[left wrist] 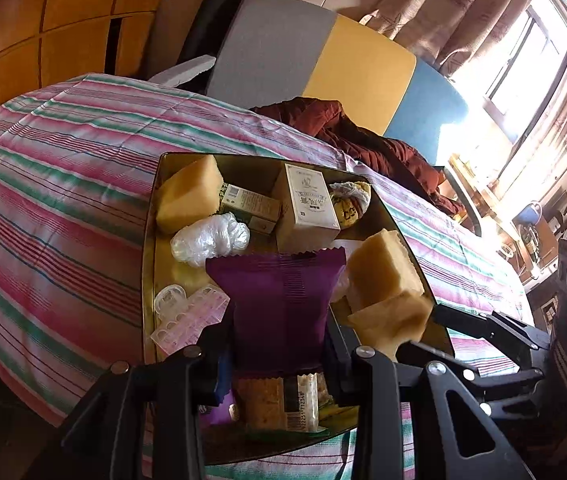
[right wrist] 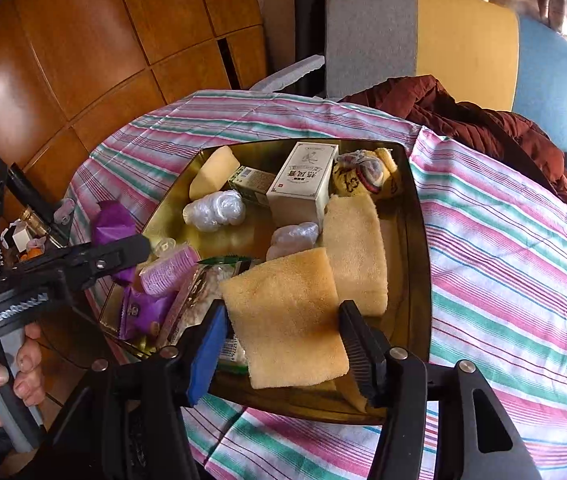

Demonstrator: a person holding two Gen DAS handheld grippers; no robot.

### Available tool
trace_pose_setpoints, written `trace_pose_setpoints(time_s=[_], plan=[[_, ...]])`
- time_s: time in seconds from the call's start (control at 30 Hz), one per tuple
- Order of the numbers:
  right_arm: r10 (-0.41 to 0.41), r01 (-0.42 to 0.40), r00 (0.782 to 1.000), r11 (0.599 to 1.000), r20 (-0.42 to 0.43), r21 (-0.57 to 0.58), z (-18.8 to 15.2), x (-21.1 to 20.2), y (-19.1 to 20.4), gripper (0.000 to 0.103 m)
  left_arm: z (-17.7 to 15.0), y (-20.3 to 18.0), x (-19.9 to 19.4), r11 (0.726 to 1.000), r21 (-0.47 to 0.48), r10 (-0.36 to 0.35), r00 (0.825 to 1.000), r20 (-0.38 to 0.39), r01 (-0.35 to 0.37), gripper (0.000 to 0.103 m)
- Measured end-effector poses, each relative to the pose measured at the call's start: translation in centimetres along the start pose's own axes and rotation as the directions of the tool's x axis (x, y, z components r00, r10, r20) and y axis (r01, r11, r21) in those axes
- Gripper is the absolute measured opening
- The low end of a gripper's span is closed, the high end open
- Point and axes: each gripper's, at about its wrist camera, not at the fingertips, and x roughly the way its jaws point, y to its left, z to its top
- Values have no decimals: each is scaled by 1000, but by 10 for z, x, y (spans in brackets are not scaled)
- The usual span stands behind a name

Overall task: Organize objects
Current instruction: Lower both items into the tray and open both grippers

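Observation:
A gold metal tray (left wrist: 148, 248) (right wrist: 419, 240) lies on the striped bedspread and holds several items. My left gripper (left wrist: 279, 344) is shut on a purple snack packet (left wrist: 279, 300) held over the tray's near end; it also shows in the right wrist view (right wrist: 113, 226). My right gripper (right wrist: 283, 344) is shut on a tan sponge (right wrist: 287, 316) above the tray's near edge, seen from the left wrist (left wrist: 391, 318). In the tray lie another sponge (right wrist: 357, 252), a white box (right wrist: 303, 184), a green box (left wrist: 249, 202), crumpled plastic (left wrist: 211, 238) and a pink hair roller (right wrist: 167, 272).
A maroon jacket (right wrist: 479, 124) lies on the bed beyond the tray. A grey, yellow and blue headboard (right wrist: 463, 40) stands behind. Wooden wardrobe doors (right wrist: 83, 52) are at the left. A bright window (left wrist: 523, 76) and cluttered desk are at the right.

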Motion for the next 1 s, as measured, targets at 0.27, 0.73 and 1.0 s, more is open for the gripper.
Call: trace_pose_setpoints(time_s=[0.27,0.73,1.0], plan=[[9,-9,1000,1000,-11,12,-6,2,2,82,-3,4,11,1000,-12,24,999,-23,-25,38],[87,-88,996,996,-20,-34,0,13,23,82,-5,7,0,982,41,182,983,32,-183,38],[79,-80,996,996,-42,-37,-10,24,26,84,-9,7,-22,981,35,184,978,97,-188,38]])
